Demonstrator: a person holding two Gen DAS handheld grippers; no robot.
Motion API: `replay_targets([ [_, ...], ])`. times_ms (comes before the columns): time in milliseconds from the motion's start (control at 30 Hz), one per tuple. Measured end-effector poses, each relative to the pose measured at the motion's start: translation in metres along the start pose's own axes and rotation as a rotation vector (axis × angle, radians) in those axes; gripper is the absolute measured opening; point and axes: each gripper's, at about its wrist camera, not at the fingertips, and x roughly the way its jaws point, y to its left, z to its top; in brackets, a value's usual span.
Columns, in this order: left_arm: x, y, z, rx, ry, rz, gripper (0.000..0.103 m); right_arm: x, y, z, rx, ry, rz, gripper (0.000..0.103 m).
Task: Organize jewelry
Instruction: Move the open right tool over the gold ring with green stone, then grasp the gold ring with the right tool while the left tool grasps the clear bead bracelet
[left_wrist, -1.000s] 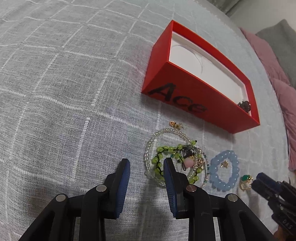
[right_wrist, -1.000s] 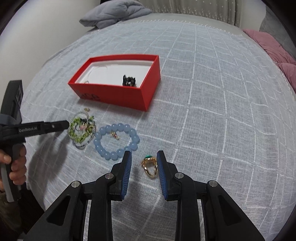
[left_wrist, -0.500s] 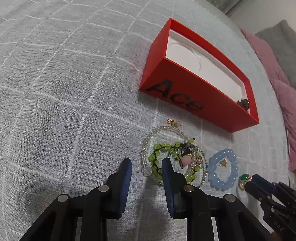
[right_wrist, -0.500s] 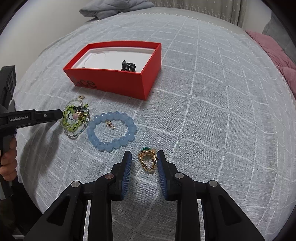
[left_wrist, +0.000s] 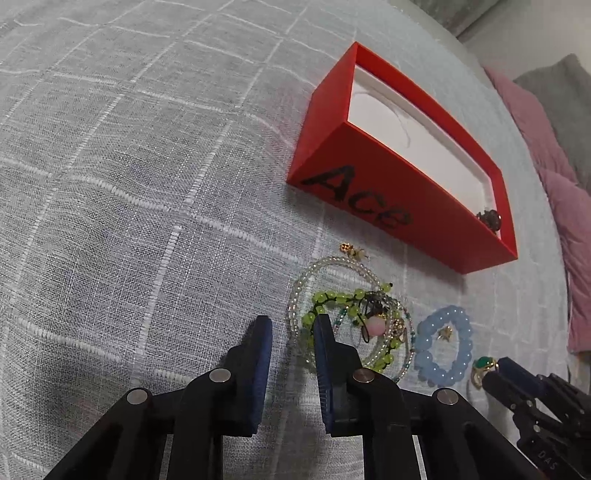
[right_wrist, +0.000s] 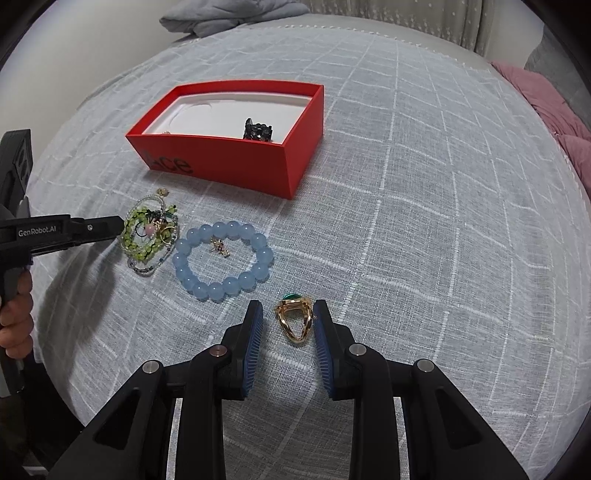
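Gold ring (right_wrist: 293, 321) with green stone lies on the bed (right_wrist: 424, 221), gray cloth with white grid. It sits between the jaws of the right hand-held gripper (right_wrist: 288, 319); right pad looks touching or nearly so, left pad apart, so jaws parted, not clamped. Bare cloth to the ring's right and far side, lots of room. Just left of it, blue bead bracelet (right_wrist: 223, 254) with a small gold charm (right_wrist: 220, 246) inside its loop. Further left, a tangle of green and clear bead bracelets (right_wrist: 149, 236). Left hand-held gripper (left_wrist: 291, 325) is at that tangle's edge, jaws closing, only cloth between them, right finger over the beads' rim. Red box (right_wrist: 236, 144), white-lined, beyond the bracelets, with a dark piece (right_wrist: 257, 130) in one corner. Pink pillows (right_wrist: 546, 99) at the bed's right edge, gray blanket (right_wrist: 229, 14) at the far edge.
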Motion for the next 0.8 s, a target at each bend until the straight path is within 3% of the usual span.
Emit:
replay_targets([
  [267,0.001,-0.002,-0.002,0.008,-0.007,0.021,0.008,-0.001,0.001,0.000,-0.006,-0.005,0.003,0.029],
  [667,0.007,-0.014,-0.006,0.054,-0.019,0.039,0.001,0.002,0.009,-0.002,-0.037,-0.001,0.003,0.015],
  [700,0.007,-0.016,-0.006,0.062,-0.020,0.035,0.000,0.002,0.010,-0.002,-0.038,-0.004,0.004,0.013],
  [733,0.007,-0.017,-0.007,0.072,-0.021,0.027,0.000,0.001,0.010,-0.001,-0.038,-0.008,0.008,0.003],
  [800,0.004,-0.021,-0.007,0.091,-0.027,0.019,0.000,0.000,0.009,0.000,-0.032,-0.016,0.007,0.003],
])
